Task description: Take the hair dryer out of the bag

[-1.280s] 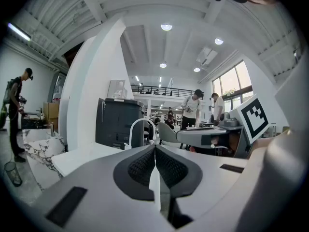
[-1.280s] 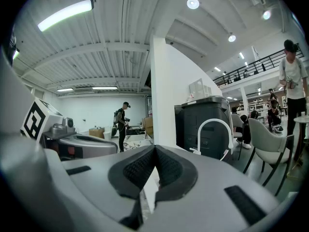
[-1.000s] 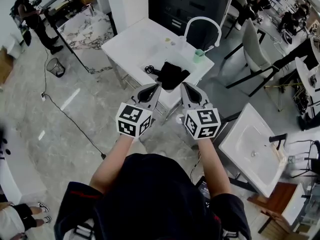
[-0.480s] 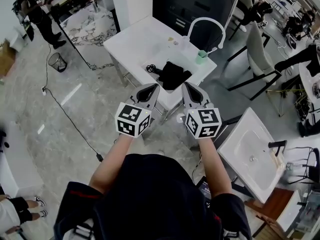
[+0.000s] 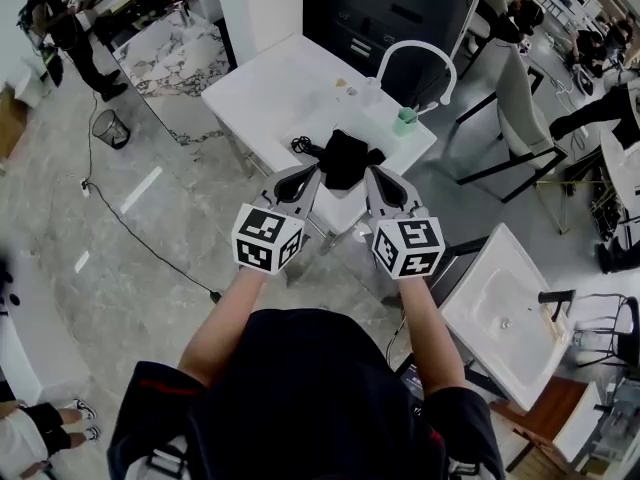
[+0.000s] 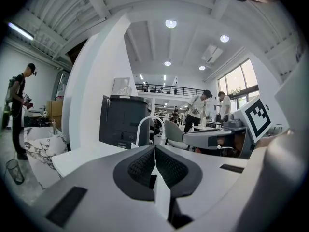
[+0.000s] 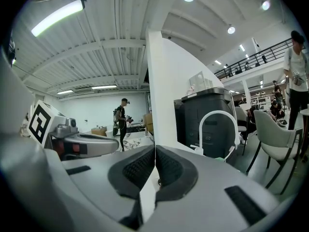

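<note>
L gripper (image 5: 302, 176) was clenched, jaws pressed together w/ nothing between them. R gripper (image 5: 374, 175) was likewise clenched & empty, held just beside the L, both tips aimed at the white table (image 5: 262, 88). Black bag (image 5: 347, 158) lay on that table ahead of the tips, between the two, apart from both. A dark cord-like bit (image 5: 300, 144) stuck out on the bag's L-gripper side; hair dryer itself couldn't be made out. Beyond the bag, toward R side: green cup (image 5: 404, 120) & white arched tap (image 5: 415, 48).
</note>
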### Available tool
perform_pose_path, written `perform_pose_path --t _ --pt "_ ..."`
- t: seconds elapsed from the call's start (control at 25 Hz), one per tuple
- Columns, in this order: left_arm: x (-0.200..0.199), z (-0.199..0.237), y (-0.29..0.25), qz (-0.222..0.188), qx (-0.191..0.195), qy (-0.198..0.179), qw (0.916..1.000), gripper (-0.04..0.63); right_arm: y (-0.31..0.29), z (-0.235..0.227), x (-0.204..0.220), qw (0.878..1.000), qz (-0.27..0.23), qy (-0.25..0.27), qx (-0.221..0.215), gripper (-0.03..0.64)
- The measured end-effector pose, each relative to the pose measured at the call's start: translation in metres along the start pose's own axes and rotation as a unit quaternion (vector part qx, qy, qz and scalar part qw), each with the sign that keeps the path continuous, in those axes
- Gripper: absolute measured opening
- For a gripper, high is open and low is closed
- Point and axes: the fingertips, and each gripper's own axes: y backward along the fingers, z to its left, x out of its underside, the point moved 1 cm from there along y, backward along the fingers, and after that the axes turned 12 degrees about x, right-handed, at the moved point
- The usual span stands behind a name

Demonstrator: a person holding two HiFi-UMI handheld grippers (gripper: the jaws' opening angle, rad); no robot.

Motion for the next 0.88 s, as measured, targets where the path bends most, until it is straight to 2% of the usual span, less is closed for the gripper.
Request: perform_pose_path --t 0.28,0.88 --pt "-0.013 0.041 -0.018 -0.012 -0.006 -0.006 0.9999 0.017 -0.041 -0.009 -0.001 1.0 0.011 -0.008 0.008 0.034" --pt "-0.027 0.124 -0.062 0.018 0.024 0.001 0.9995 0.017 -0.129 -0.012 -0.016 0.999 0.028 -0.021 0.031 0.034"
